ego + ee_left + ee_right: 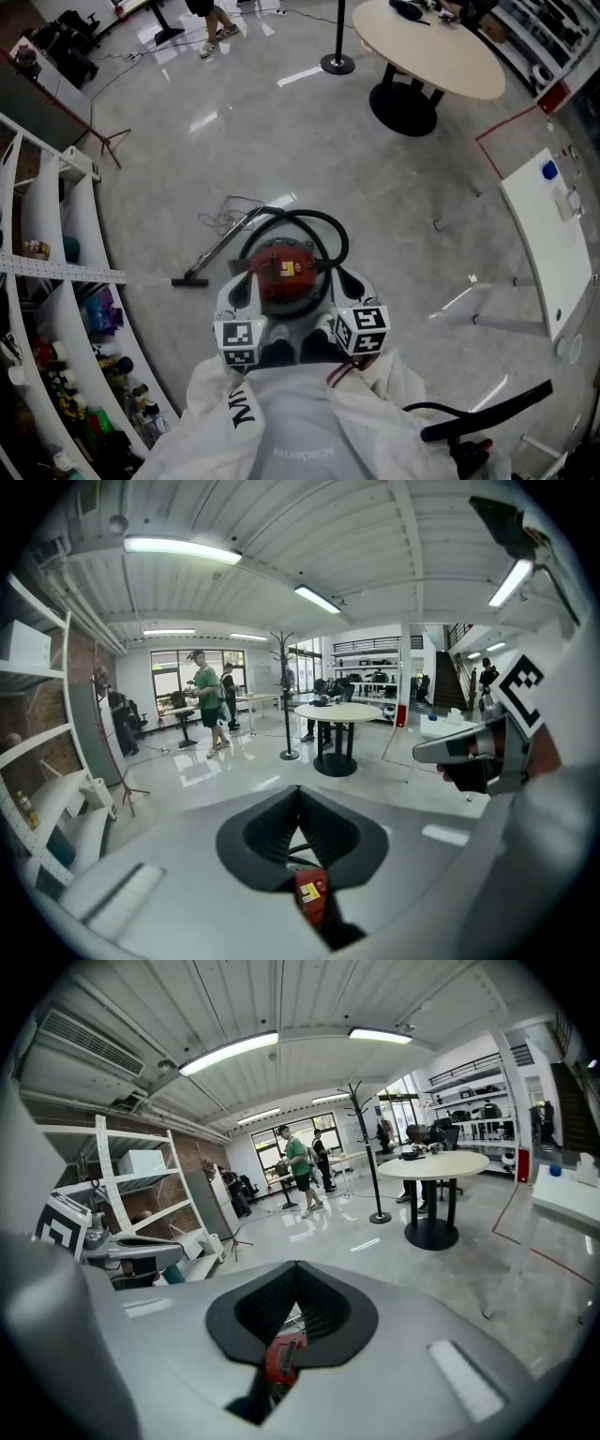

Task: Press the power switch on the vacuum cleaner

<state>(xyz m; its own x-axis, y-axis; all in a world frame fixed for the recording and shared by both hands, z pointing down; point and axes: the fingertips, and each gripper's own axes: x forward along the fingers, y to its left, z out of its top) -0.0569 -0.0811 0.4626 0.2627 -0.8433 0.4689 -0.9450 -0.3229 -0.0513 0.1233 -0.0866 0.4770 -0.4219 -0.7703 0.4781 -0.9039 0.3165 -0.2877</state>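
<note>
Red canister vacuum cleaner [284, 272] stood on the polished floor [281, 141]. Left gripper [299, 792] and right gripper [296, 1267] hung directly above it, jaw tips together, both empty.

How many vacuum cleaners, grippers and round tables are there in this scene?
vacuum cleaner: 1
grippers: 2 (left gripper, right gripper)
round table: 1
Total: 4
</note>
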